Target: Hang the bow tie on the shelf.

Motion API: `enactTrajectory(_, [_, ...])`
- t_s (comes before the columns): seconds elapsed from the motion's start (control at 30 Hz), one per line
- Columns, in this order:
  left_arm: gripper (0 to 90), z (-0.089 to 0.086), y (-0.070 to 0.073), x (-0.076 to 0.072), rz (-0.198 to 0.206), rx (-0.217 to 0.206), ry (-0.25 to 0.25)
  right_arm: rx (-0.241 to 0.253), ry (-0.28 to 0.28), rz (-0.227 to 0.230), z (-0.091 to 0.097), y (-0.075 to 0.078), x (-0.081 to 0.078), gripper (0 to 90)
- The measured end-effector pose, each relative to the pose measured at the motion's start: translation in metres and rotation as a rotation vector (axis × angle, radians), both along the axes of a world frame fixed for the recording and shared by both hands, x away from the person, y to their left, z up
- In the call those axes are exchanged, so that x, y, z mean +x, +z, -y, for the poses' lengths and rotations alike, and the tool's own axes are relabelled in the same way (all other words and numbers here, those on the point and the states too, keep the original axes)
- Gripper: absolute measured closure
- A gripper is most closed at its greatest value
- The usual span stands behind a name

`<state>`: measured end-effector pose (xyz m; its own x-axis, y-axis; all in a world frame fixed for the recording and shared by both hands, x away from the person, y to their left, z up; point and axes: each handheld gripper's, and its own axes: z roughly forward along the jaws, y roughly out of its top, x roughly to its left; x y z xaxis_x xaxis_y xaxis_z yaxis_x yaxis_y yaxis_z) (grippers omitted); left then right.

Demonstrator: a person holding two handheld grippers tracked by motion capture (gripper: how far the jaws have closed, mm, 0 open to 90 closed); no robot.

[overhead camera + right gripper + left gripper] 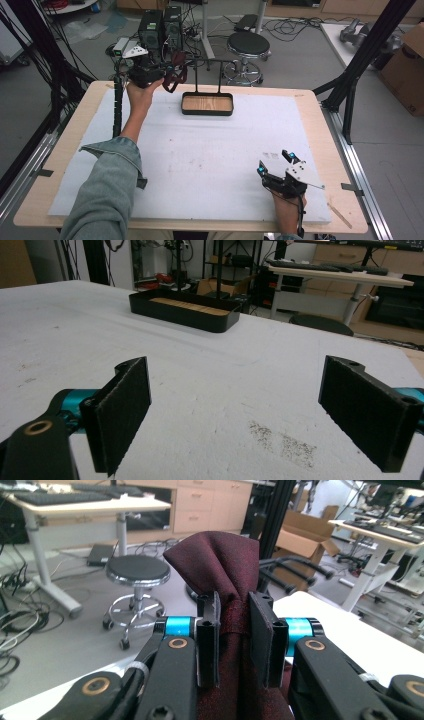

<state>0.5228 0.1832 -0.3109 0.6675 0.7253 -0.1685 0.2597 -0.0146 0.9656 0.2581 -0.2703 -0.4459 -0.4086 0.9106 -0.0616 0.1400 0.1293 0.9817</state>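
The dark red tie (225, 580) hangs pinched in my left gripper (235, 640), lifted above the far left corner of the table, beside the black rack (207, 75) that rises from the wood-floored tray (207, 104). I judge it light, limp and a little slick — it bunches where the pads squeeze and droops below in loose loops, so a hold near a fold or the knot should keep it from sliding out. My right gripper (260, 415) rests low over the white mat (210, 160), jaws spread wide, nothing between them.
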Motion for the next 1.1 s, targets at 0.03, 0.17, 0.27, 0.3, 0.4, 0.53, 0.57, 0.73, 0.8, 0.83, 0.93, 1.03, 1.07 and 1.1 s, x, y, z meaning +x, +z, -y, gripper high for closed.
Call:
enactTrajectory(0.03, [74.7,0.000,-0.003,0.001,-0.009,0.005,0.006,0.004,0.000,-0.004,0.000,0.000,0.000,12.4])
enactTrajectory(0.17, [74.6,-0.002,-0.008,0.004,-0.016,0.012,0.014,-0.004,0.000,0.000,0.000,0.000,0.001,12.4])
enactTrajectory(0.27, [74.5,-0.004,-0.010,0.006,-0.011,0.008,0.015,-0.004,-0.004,-0.003,0.000,0.000,0.000,12.4])
enactTrajectory(0.3, [74.5,-0.004,-0.010,0.006,-0.013,0.008,0.017,-0.004,-0.004,-0.003,0.000,0.000,0.000,12.4])
enactTrajectory(0.4, [74.5,-0.003,-0.011,0.007,-0.010,0.023,0.025,-0.004,-0.003,-0.003,0.000,0.000,0.000,12.4])
enactTrajectory(0.53, [74.4,-0.003,-0.015,0.010,-0.016,0.035,0.037,-0.006,-0.004,-0.002,0.000,0.000,0.000,12.4])
enactTrajectory(0.57, [74.3,-0.002,-0.016,0.011,-0.017,0.041,0.039,-0.006,-0.004,0.000,0.000,0.000,0.001,12.4])
enactTrajectory(0.73, [74.1,-0.001,-0.019,0.012,-0.019,0.046,0.047,-0.005,-0.005,-0.002,0.000,0.000,0.000,12.4])
enactTrajectory(0.8, [73.9,-0.001,-0.019,0.013,-0.016,0.045,0.047,-0.001,-0.004,-0.009,-0.001,0.000,0.000,12.4])
enactTrajectory(0.83, [73.8,-0.001,-0.019,0.013,-0.014,0.047,0.048,-0.001,-0.004,-0.010,-0.001,0.000,0.000,12.4])
enactTrajectory(0.93, [73.4,-0.002,-0.020,0.013,-0.020,0.053,0.048,-0.001,-0.005,-0.009,-0.001,0.000,0.000,12.5])
enactTrajectory(1.03, [72.8,-0.002,-0.022,0.014,-0.022,0.058,0.054,-0.006,-0.003,-0.006,-0.001,0.000,0.000,12.5])
enactTrajectory(1.07, [72.7,-0.002,-0.022,0.014,-0.022,0.058,0.055,-0.007,-0.004,-0.007,-0.001,0.000,0.000,12.5])
enactTrajectory(1.1, [72.7,-0.002,-0.022,0.014,-0.025,0.061,0.059,-0.008,-0.004,-0.005,-0.001,0.000,0.000,12.4])
